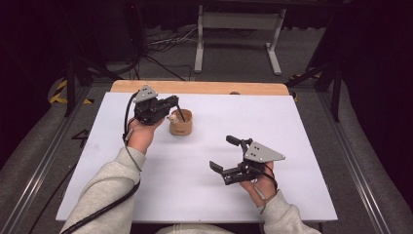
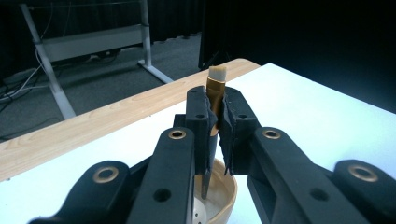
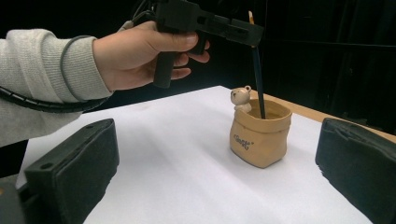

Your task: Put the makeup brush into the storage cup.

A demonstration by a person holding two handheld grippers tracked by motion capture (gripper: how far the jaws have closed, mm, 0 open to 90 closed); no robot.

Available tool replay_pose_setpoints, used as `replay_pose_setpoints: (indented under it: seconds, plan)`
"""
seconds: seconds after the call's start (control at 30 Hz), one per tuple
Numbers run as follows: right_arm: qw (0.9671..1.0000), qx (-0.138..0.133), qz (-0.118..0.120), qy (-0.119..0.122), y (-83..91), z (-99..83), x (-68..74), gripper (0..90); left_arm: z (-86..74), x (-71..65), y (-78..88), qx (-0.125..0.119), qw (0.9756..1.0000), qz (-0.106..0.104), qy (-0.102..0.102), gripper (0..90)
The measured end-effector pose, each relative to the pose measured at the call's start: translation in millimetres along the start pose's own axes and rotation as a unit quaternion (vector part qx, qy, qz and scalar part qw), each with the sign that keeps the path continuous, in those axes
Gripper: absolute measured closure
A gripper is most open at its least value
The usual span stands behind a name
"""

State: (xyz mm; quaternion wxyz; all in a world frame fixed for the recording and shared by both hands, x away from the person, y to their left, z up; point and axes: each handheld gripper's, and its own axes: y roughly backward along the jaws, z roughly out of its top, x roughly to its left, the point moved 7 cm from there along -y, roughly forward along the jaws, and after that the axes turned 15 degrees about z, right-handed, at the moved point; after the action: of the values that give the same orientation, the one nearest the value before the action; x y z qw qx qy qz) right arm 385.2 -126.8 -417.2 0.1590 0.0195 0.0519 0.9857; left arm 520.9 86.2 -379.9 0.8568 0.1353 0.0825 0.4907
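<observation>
1. High view: we see the left gripper (image 1: 174, 103) held over a small tan holder (image 1: 180, 123) that stands on the white table (image 1: 292, 146), toward its far left part. Its jaws are clamped on a dark pencil (image 1: 180, 113), whose lower end dips into the holder.
2. High view: we find the right gripper (image 1: 225, 154) nearer the table's front edge, well apart from the holder, with its jaws spread wide and nothing between them.
3. Left gripper view: we look along the two black jaws, which pinch the pencil (image 2: 214, 100) just below its pale eraser tip (image 2: 217, 73); the holder (image 2: 218, 191) lies directly beneath.
4. Right gripper view: we see the holder (image 3: 259, 133) shaped like a little sack (a small bear figure (image 3: 241, 98) sits on its rim). The pencil (image 3: 257, 70) stands nearly upright in it, gripped near its top by the left gripper (image 3: 250, 32). The right gripper's own pads (image 3: 74, 163) stand far apart at either side of the view.
5. High view: we note a wooden strip (image 1: 204, 87) along the table's far edge.
</observation>
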Motion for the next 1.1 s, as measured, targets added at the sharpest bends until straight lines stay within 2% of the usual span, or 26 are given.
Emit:
replay_pose_setpoints:
  seconds: [0.33, 0.5, 0.57, 0.63, 0.7, 0.73, 0.9, 1.1]
  plan:
    - [1.0000, -0.002, 0.002, -0.001, 0.3, 0.9, 0.3, 0.0, -6.4, -0.6, -2.1, 0.010, 0.9999, -0.004, -0.001, 82.5]
    - [1.0000, -0.003, 0.001, -0.002, 0.8, 1.0, -0.2, 0.0, -5.3, 0.1, -0.8, 0.003, 1.0000, -0.004, -0.004, 82.1]
    - [1.0000, -0.003, 0.001, -0.002, 0.7, 1.1, -0.2, 0.0, -5.0, -0.1, -0.3, -0.001, 1.0000, -0.007, -0.003, 79.2]
    - [1.0000, -0.004, 0.002, -0.002, 0.8, 1.4, -0.1, 0.0, -3.5, 0.6, 0.3, -0.009, 0.9999, -0.005, -0.001, 59.6]
    - [1.0000, -0.003, 0.000, -0.001, 1.3, 1.6, -0.7, 0.1, -1.1, 2.8, 1.8, -0.020, 0.9998, 0.000, -0.001, 45.3]
    - [1.0000, -0.004, 0.000, -0.002, 1.5, 1.6, -0.9, 0.1, 0.6, 4.4, 3.7, -0.026, 0.9997, 0.001, 0.004, 41.3]
    - [1.0000, -0.004, -0.004, -0.001, 2.9, 1.9, -3.0, 0.0, 5.6, 7.9, 14.6, -0.033, 0.9993, -0.008, 0.015, 26.5]
    - [0.9999, -0.002, -0.013, -0.002, 7.4, 2.3, -8.2, 0.1, 12.2, 5.6, 36.3, -0.052, 0.9981, -0.029, 0.016, 19.4]
